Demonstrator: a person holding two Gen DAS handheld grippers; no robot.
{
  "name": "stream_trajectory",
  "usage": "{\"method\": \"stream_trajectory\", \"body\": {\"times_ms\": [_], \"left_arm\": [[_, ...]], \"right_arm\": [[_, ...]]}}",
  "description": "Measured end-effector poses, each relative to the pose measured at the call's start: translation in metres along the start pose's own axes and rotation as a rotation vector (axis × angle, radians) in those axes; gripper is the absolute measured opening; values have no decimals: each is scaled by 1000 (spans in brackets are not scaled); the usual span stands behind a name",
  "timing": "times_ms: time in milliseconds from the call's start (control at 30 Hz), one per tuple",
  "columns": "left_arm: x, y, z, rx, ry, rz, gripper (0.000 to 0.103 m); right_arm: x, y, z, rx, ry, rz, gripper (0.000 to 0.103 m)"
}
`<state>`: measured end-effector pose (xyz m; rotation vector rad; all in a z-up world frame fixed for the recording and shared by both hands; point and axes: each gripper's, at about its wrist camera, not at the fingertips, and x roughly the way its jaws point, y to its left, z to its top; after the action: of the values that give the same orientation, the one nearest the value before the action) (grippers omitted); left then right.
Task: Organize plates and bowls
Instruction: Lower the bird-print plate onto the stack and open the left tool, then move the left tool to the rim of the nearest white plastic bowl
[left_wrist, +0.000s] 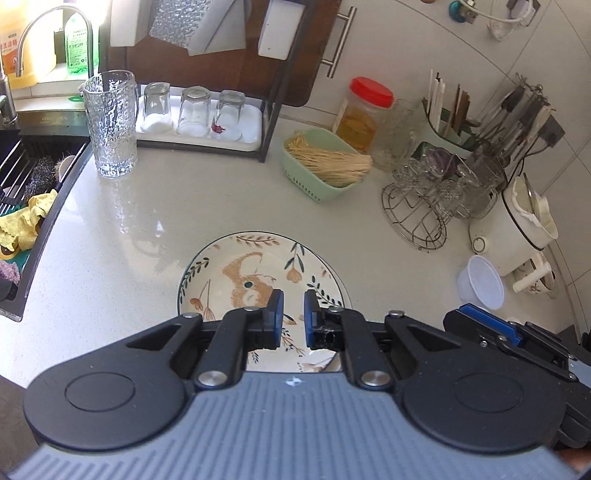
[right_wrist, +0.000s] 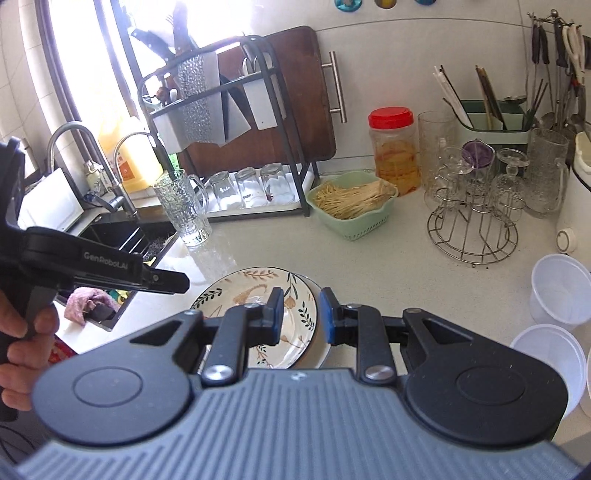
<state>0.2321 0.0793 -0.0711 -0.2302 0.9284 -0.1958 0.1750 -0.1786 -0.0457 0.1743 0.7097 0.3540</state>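
Note:
A floral plate (left_wrist: 240, 266) lies flat on the pale counter, on top of a second plate whose rim (left_wrist: 338, 277) peeks out at its right. My left gripper (left_wrist: 291, 299) hovers above the plate's near half, shut with only a thin slit between its blue pads and nothing in it. In the right wrist view the same stack (right_wrist: 229, 295) sits below my right gripper (right_wrist: 302, 295), which is narrowly open and empty. A hand holds the left gripper (right_wrist: 173, 282) at the left of that view. White plastic bowls (right_wrist: 559, 291) stand to the right.
A ribbed glass pitcher (left_wrist: 110, 125) stands by the sink (left_wrist: 22, 184). Behind are a tray of upturned glasses (left_wrist: 199, 114), a green noodle basket (left_wrist: 325, 162), a red-lidded jar (left_wrist: 365, 110), a wire glass rack (left_wrist: 417, 214) and a white cooker (left_wrist: 517, 229).

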Motion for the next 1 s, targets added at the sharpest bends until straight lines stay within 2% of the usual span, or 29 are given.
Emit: {"method": "stream_trajectory", "body": {"times_ms": [267,533,733,1000], "left_arm": [[-20,-13,-3,46,-61,-6,12],[-5,-25,-9,120,-50,-58,12],[18,-44,-14,167,-5,-104,12],[68,-89,-26,263,84,-174,13]], "right_arm": [[-14,0,-4,-6,-24,-18,25],[-20,-10,-12,44,-62,-77,26],[-20,-22,-26,78,-54,-157,26],[-27,-49,-49,150,-37,-281,26]]}}
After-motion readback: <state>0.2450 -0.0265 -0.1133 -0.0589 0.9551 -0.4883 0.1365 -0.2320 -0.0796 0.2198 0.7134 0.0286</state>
